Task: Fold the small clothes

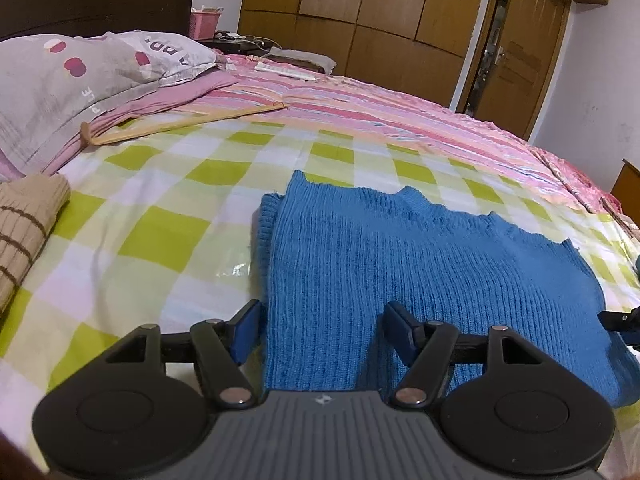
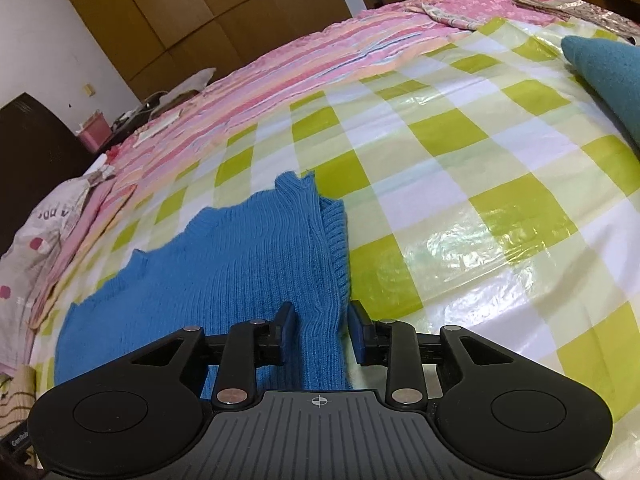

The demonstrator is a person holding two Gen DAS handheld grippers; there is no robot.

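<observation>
Your bed [image 1: 400, 104], and what's lying on it right now.

You've got a glossy green-and-white checked sheet [image 1: 168, 208] spread over a pink striped bedcover [image 1: 360, 112], and on that sheet the blue knit sweater [image 1: 400, 264] lies flat, with its side edges folded in. At your far left sits a beige garment with brown stripes [image 1: 24, 224], resting on the checks, well apart from the sweater. Up by the headboard you can see a grey patterned pillow [image 1: 68, 80], with a wooden hanger [image 1: 180, 122] lying just beside it on the cover. Over on your right, a darker teal garment [image 2: 608, 76] rests on the checked sheet.
</observation>
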